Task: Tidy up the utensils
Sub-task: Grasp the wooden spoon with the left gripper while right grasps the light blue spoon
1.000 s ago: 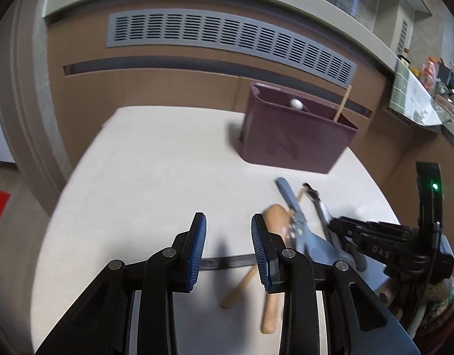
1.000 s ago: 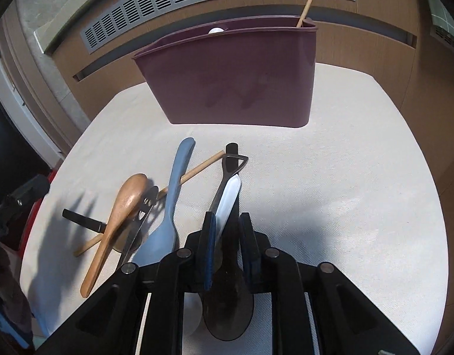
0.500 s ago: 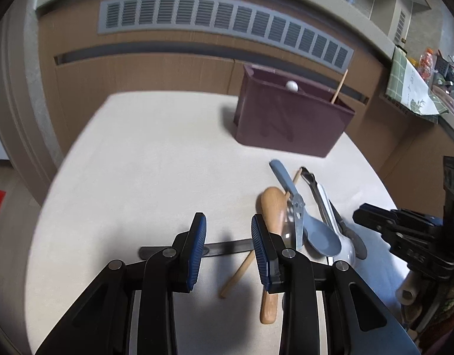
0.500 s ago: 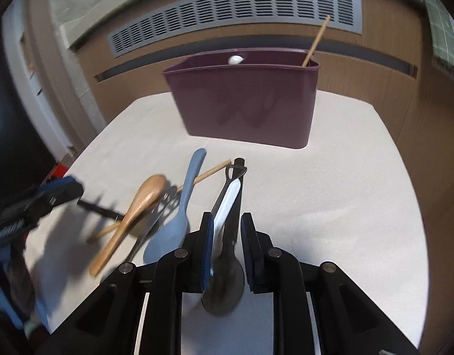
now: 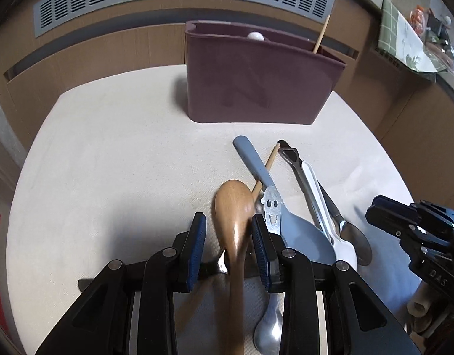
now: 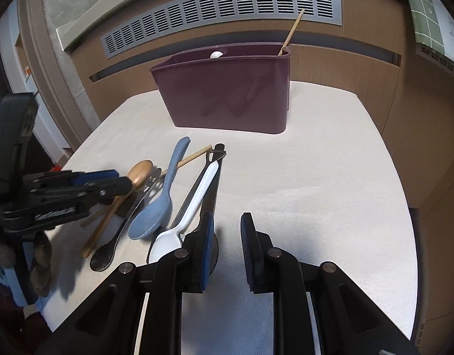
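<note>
The left gripper (image 5: 228,244) is held with its blue-padded jaws parted, and the tan wooden spoon (image 5: 234,216) is straddled between them; whether the pads touch the wood cannot be told. The spoon's long axis is run along the fingers, with the bowl pointed away, toward the dark maroon plastic utensil bin (image 5: 256,74) standing well ahead, and the handle drawn back under the gripper. Just to the right of that claw, a pale blue plastic spoon (image 5: 286,210), a white plastic spoon (image 5: 324,210) and a black-handled metal utensil (image 5: 298,168) are laid with handles pointed toward the bin.

The right gripper (image 6: 226,250) is held apart over the white cloth-covered table (image 6: 315,183), with nothing between its jaws. The white spoon (image 6: 194,207) is seen just left of its left finger.
</note>
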A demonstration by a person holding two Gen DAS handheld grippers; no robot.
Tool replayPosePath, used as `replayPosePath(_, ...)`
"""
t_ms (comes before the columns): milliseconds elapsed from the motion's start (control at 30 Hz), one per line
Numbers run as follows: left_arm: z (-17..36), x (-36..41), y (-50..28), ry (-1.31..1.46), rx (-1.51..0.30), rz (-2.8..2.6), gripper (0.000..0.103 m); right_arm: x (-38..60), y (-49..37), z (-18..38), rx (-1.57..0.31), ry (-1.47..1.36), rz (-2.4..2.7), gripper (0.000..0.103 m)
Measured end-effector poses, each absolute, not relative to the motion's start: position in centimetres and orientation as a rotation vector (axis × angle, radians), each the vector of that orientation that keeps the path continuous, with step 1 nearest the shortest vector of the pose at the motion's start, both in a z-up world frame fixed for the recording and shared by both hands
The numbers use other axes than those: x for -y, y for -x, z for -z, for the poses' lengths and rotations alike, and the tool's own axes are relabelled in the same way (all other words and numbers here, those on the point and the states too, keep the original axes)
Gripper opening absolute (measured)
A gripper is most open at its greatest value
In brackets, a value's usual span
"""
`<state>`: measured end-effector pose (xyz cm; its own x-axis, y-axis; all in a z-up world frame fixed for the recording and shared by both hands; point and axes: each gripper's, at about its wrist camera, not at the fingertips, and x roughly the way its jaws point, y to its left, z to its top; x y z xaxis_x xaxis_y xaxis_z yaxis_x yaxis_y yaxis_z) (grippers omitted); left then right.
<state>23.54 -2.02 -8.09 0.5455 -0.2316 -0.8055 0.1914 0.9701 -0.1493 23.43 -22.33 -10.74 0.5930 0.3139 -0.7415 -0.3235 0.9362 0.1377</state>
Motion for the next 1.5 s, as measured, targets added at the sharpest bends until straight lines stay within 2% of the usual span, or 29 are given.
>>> replayPosePath(433, 9.2, 2.7, -24.9, 0.03, -0.971, 0.219, 0.031, 21.3, -23.9, 10.7, -0.854, 0.033, -0.386, 0.018)
replayPosePath(800, 3.5, -3.8, -18.2, 0.208, -0.727, 0.151, 0.031, 16.7, -27.2, 10.0, -0.874, 0.059, -0.518, 0.018)
replayPosePath(1267, 3.2, -5.4, -16.1, 0.272, -0.698, 0.167, 0.031, 11.1, -31.9, 12.6, -0.927, 0.208, -0.466, 0.018)
replayPosePath(1333, 3.1, -5.3, -16.1, 0.271, -0.699, 0.169, 0.031, 10.5, -32.1, 12.6, -0.928, 0.235, -0.457, 0.017)
replayPosePath(1400, 3.0, -5.2, -16.0, 0.266, -0.7, 0.17, 0.031, 10.3, -32.1, 12.6, -0.921, 0.236, -0.451, 0.011)
replayPosePath(1500, 2.7, -4.9, -15.9, 0.256, -0.701, 0.169, 0.031, 11.0, -31.6, 12.2, -0.915, 0.2, -0.455, 0.01)
